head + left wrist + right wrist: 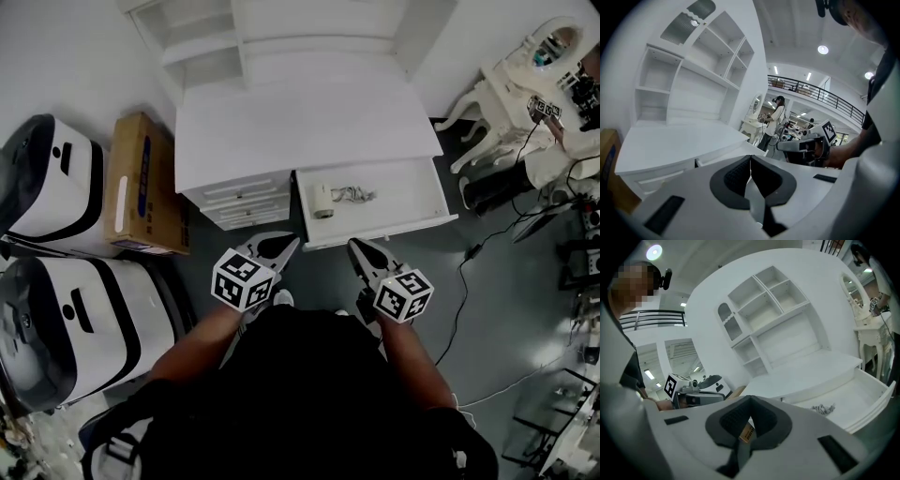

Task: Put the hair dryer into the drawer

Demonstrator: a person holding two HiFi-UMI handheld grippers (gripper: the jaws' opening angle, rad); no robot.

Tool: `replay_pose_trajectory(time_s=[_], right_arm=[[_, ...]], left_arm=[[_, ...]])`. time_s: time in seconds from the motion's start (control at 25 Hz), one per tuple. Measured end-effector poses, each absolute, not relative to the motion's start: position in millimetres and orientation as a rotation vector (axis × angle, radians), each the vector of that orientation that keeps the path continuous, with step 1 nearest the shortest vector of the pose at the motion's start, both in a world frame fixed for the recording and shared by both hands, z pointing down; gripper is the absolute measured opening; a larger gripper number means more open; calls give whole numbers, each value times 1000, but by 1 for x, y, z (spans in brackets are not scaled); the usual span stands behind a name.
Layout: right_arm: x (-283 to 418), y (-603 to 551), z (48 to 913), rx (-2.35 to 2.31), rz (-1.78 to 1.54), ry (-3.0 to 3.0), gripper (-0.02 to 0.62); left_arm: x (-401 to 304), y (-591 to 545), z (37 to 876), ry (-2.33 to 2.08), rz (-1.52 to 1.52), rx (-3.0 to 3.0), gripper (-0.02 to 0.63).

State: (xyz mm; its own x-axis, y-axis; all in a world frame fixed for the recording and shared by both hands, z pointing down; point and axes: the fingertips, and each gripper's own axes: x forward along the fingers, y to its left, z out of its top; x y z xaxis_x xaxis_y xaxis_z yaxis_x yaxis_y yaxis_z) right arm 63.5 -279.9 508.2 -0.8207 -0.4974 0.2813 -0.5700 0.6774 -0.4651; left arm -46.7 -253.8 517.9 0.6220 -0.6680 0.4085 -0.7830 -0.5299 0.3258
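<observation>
Hair dryer (323, 200): lying inside the open drawer (377, 232), toward its left end; cord beside it
Drawer: open below the right half of the white surface (300, 117)
Left tool (291, 243): clenched, empty; near the drawer front
Right tool (354, 245): clenched, empty; clear of the dryer

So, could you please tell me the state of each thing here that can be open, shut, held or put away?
right drawer: pulled open.
hair dryer: lying inside the open drawer, not held.
cord: bunched beside the dryer, in the drawer.
left drawers: shut.
left gripper: shut, empty.
right gripper: shut, empty.
</observation>
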Motion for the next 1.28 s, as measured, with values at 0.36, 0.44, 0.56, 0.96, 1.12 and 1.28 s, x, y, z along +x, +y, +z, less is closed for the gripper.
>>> replay_pose_trajectory(time_s=[0.36, 0.44, 0.56, 0.96, 1.12, 1.28], right_arm=[[123, -269, 499, 843, 945, -2772, 26], [137, -265, 500, 827, 936, -2771, 26], [151, -257, 500, 792, 890, -2770, 26], [177, -243, 497, 632, 828, -2789, 26], [178, -242, 501, 598, 848, -2791, 26], [174, -237, 498, 599, 832, -2807, 26]], left_arm=[[12, -244, 501, -1196, 298, 2354, 11], [27, -239, 498, -1206, 292, 2349, 11], [46, -232, 496, -1226, 286, 2338, 11], [72, -221, 486, -1368, 233, 2273, 11], [67, -211, 485, -1410, 236, 2245, 11], [54, -209, 487, -1426, 251, 2236, 11]])
